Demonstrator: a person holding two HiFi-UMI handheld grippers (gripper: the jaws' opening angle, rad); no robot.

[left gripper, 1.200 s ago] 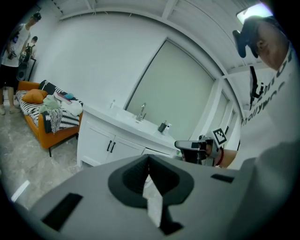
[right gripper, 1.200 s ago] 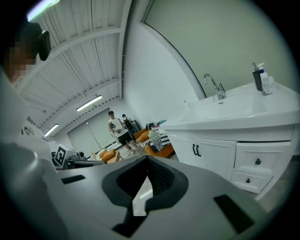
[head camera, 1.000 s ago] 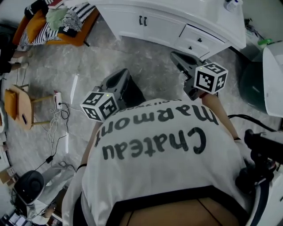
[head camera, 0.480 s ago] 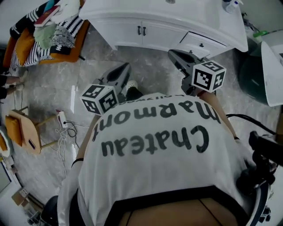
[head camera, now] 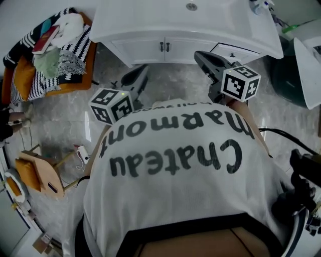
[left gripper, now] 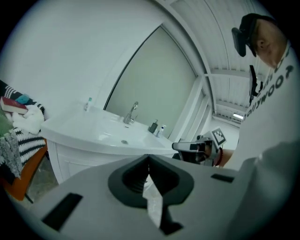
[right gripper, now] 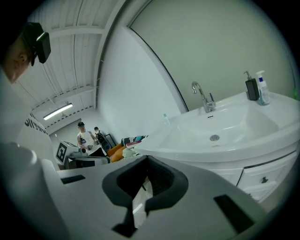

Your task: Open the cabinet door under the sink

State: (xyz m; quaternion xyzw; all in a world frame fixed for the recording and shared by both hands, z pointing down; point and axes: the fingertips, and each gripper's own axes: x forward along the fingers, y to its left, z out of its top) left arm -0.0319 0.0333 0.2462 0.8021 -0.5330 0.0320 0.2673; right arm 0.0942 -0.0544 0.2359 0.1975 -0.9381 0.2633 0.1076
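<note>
holding both grippers out ahead of the chest, the person faces a white vanity. left gripper (head camera: 144,70): clenched, jaws meeting along a thin line in its own view, nothing between them. right gripper (head camera: 199,55): clenched the same way, also empty.

task item: the cabinet doors (head camera: 148,49) sit under the sink (head camera: 191,6), at the middle of the vanity front. both leaves are closed flush, with two dark handles (head camera: 164,46) side by side at the centre seam. a drawer (head camera: 234,52) with a small knob is on the front to the right of the doors.

contact: neither gripper touches the cabinet. the left one is over the floor in front of the left door. the right one overlaps the front's right part in the head view, but its own view shows the vanity still apart from it.

vanity top: faucet (right gripper: 202,97) at the back edge behind the basin, two pump bottles (right gripper: 257,88) near the back right corner, one small bottle (left gripper: 88,104) near the back left edge.

floor, left of the vanity: an orange chair (head camera: 76,84) piled with striped cloth (head camera: 70,56). nearer the person are a wooden stool (head camera: 37,173) and a white power strip (head camera: 80,152) with cables.
</note>
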